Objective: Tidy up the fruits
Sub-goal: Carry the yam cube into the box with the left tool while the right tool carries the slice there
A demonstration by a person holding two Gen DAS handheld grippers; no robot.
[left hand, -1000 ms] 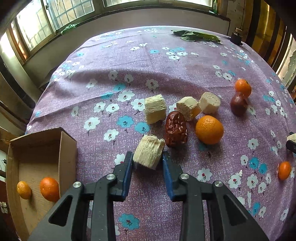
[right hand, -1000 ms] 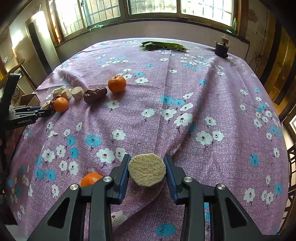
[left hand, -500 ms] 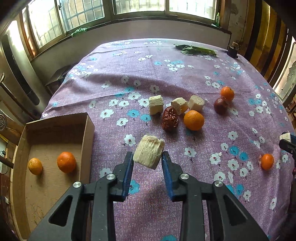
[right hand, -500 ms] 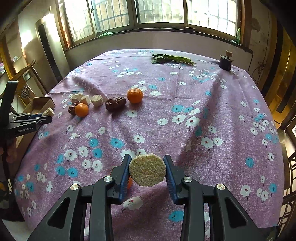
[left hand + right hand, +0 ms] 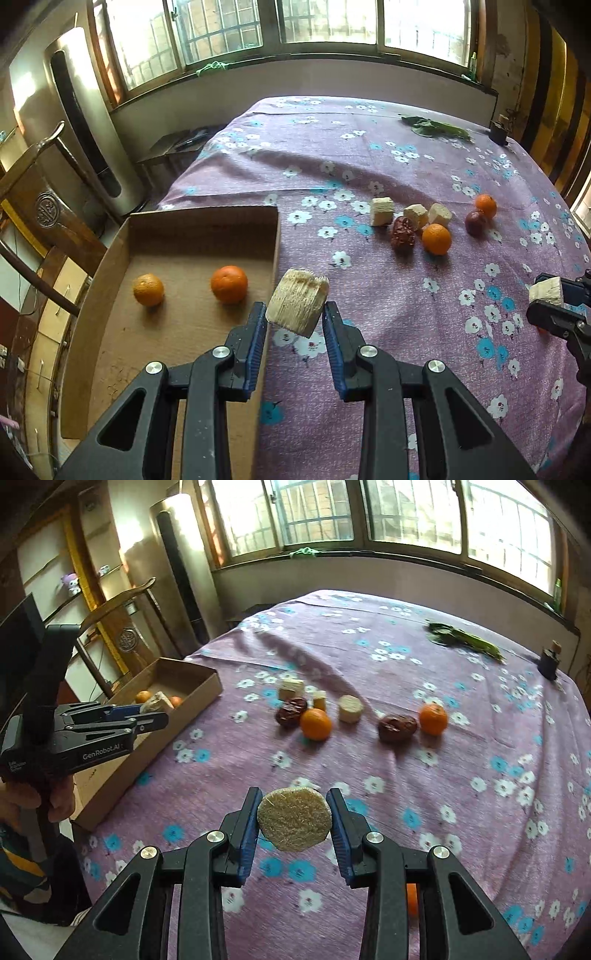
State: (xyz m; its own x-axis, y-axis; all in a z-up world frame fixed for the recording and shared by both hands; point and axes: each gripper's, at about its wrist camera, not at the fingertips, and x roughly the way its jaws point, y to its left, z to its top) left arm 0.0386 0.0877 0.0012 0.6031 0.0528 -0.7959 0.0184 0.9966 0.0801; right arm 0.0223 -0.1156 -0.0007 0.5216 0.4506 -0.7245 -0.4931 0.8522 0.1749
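My left gripper (image 5: 295, 325) is shut on a pale fibrous sugarcane chunk (image 5: 297, 306), held in the air over the right wall of the cardboard box (image 5: 184, 225). Two oranges (image 5: 229, 284) lie in the box. My right gripper (image 5: 293, 821) is shut on another sugarcane chunk (image 5: 293, 819), held above the purple flowered cloth (image 5: 369, 775). On the cloth lie more sugarcane chunks (image 5: 382, 211), oranges (image 5: 437, 239) and dark red dates (image 5: 403, 232). The left gripper (image 5: 147, 718) also shows in the right wrist view over the box (image 5: 184, 686).
A small orange (image 5: 412, 899) lies partly hidden under my right gripper. Green leaves (image 5: 436, 127) and a small dark bottle (image 5: 498, 133) sit at the table's far edge. A wooden chair (image 5: 37, 192) and a tall silver appliance (image 5: 92, 136) stand left of the table.
Both grippers have lifted and pulled back with their chunks. The left one has swung left, from above the cloth to over the box's right wall.
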